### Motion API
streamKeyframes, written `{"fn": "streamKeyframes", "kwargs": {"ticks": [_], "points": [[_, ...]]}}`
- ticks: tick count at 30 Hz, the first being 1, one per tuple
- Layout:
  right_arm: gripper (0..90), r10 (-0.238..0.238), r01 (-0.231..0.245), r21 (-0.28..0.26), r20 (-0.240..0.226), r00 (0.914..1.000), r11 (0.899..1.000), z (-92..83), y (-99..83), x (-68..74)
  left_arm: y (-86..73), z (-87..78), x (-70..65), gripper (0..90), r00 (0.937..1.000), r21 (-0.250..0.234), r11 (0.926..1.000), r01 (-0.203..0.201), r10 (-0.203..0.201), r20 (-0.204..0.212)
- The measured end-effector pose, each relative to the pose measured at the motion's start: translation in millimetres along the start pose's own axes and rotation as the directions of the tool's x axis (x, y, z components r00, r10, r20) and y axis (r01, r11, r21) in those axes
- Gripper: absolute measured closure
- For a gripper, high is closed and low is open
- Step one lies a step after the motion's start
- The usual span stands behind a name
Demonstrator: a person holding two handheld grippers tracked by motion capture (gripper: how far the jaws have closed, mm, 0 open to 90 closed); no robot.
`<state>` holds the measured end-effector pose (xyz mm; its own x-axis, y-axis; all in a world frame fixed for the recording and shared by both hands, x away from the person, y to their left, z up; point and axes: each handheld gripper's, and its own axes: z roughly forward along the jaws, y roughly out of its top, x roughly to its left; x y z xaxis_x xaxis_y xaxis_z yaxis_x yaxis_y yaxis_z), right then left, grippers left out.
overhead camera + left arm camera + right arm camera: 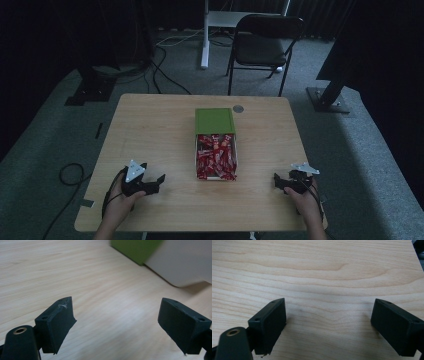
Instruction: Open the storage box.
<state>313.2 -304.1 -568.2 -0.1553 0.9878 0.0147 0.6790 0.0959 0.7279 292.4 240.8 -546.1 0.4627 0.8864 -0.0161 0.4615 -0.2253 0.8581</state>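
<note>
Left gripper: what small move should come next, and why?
Probably ease the left gripper toward the box of red packets. Its jaws stand open with nothing between them, apart from the box, whose drawer is already slid out.

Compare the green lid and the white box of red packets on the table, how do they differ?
The green lid is plain green, while the white box is white. The lid lies at the far end and covers that part of the box, while the near part of the box stands open and shows red packets. The lid's top is flat and bare; the box is heaped to its rim. Both are rectangular and lie lined up along the table.
</note>
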Motion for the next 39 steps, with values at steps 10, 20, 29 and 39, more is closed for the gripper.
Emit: {"fn": "streamKeyframes", "kwargs": {"ticks": [10, 20, 29, 39], "points": [[12.3, 0.0, 0.0, 0.0, 0.0, 1.0, 1.0, 0.0, 0.0, 0.1, -5.5, -13.2, 27.7, 2.3, 0.9801, -0.016, 0.9968, 0.079, -0.08, -0.182], [11.8, -0.001, 0.001, 0.001, -0.002, 1.0, 1.0, 0.2, 0.2, 0.2, -10.1, -13.0, 29.9, 2.4, 0.9614, 0.068, 0.9819, 0.176, -0.157, -0.226], [11.4, -0.001, 0.001, 0.002, -0.002, 1.0, 1.0, 0.5, 0.5, 0.2, -15.5, -11.9, 34.1, 2.4, 0.9457, 0.11, 0.9723, 0.206, -0.169, -0.277], [10.9, -0.008, 0.008, 0.003, -0.007, 0.9999, 1.0, 0.6, 0.6, 0.4, -20.7, -10.0, 38.2, 2.3, 0.9395, 0.154, 0.9641, 0.216, -0.162, -0.302]]}}
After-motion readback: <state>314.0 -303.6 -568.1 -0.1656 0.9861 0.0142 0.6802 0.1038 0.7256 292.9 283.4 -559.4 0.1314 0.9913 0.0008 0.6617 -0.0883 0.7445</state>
